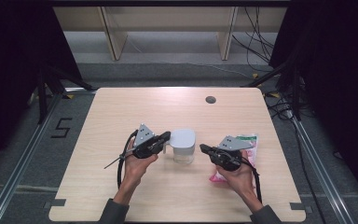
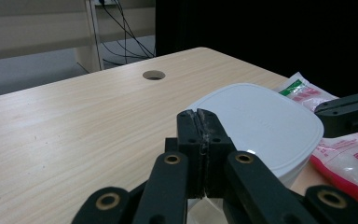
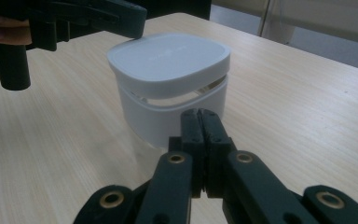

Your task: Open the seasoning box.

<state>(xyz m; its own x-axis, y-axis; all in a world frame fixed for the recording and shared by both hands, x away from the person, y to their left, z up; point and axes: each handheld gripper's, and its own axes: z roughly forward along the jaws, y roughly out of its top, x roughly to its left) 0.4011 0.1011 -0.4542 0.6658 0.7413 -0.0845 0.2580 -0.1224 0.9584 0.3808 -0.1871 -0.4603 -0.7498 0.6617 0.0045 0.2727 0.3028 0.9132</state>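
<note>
White lidded container standing upright near the middle of the wooden surface, between the two hand-held tools. The left tool lies level with its tips at the container's left side, just at or beside the lid edge; whether it touches cannot be told. Its jaws are pressed together with nothing visibly between them. The right tool points leftward toward the container from the other side, a short gap apart, jaws likewise closed together and empty. The left tool is thus the nearer of the two. The container is a rounded-square tub with no marked long axis across the surface; its main axis is vertical, the lid uppermost and seated slightly proud of the body, with a gap showing under the rim in the right gripper view. A pink-and-green packet lies flat on the surface beneath and behind the right hand, well clear of the container. Any coming grasp on the lid or body would probably require one tool to open first.
</note>
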